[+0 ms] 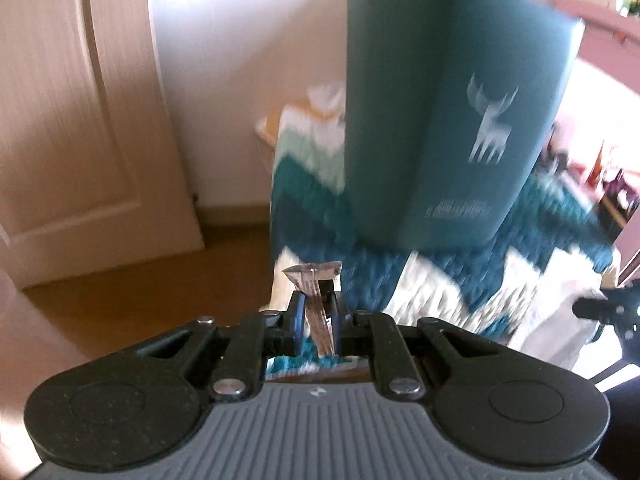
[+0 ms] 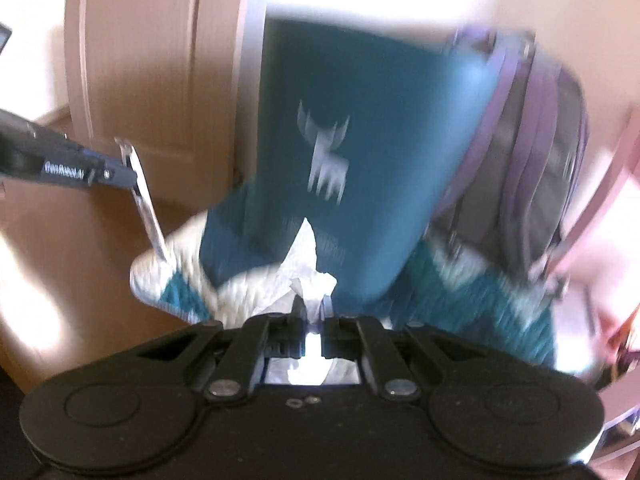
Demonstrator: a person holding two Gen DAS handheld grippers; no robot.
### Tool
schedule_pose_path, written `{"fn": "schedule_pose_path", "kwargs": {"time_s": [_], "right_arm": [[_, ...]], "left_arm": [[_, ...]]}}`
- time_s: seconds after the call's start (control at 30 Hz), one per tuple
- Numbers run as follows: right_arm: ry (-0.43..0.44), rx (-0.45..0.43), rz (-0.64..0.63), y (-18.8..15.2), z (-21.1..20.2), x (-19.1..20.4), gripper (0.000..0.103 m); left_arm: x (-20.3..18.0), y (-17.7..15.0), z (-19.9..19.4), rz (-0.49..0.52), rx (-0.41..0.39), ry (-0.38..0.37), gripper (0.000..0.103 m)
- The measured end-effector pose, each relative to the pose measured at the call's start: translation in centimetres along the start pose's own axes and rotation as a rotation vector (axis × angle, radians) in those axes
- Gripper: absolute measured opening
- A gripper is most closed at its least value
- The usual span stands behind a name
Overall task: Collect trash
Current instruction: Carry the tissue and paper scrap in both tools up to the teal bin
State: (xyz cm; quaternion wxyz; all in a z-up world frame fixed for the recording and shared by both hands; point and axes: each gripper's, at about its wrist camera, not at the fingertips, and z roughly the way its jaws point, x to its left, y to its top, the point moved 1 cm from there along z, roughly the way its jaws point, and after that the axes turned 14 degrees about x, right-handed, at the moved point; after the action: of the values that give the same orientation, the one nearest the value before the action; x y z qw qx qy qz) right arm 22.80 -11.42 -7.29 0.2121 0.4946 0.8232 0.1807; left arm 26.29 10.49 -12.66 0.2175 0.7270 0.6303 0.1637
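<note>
Two pieces are in hand, left gripper point(image 1: 316, 312) clamped on a wrapper point(image 1: 314, 284) and right gripper point(image 2: 312, 320) on crumpled tissue point(image 2: 306, 268), above the blanket point(image 1: 560, 216); next, a bin, none visible

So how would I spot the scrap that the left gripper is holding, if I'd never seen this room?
Find the tall teal bag with the white deer, standing on the teal-and-white knitted blanket. In front of it, the left gripper pinches a thin silvery wrapper strip between its blue pads. It is flat and shiny, unlike the soft crumpled white tissue in the right gripper.
</note>
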Motion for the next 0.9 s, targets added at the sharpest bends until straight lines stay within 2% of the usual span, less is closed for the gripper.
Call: {"fn": "schedule_pose_path", "kwargs": {"time_s": [0.17,0.27,0.37,0.47,0.63,0.9], "right_arm": [[-0.032,-0.137,-0.014,4.3,-4.8,-2.5,0.004],[-0.064,-0.216,-0.019,6.7,-7.2,-3.9,0.004],[-0.107,-0.272,-0.029,8.8,-8.4,-4.9,0.004],[-0.093,-0.302,0.012,10.4,-9.1,-6.4,0.004],[-0.137,-0.306,0.03,12.8,-8.4,-8.4,0.004],[-0.189,-0.272,0.068,17.1,-4.0,-9.2,0.005]], "left_arm": [[-1.3,3.2,-5.5,0.006,-0.11,0.005,0.012],[-2.1,5.6,-8.5,0.004,-0.175,0.002,0.004],[-2.8,8.2,-11.5,0.005,-0.251,-0.003,0.004],[-3.6,10.6,-13.0,0.005,-0.297,0.0,0.004],[-4.0,11.5,-12.2,-0.036,-0.264,-0.049,0.004],[-2.3,9.5,-7.0,-0.065,-0.119,-0.059,0.004]]}}
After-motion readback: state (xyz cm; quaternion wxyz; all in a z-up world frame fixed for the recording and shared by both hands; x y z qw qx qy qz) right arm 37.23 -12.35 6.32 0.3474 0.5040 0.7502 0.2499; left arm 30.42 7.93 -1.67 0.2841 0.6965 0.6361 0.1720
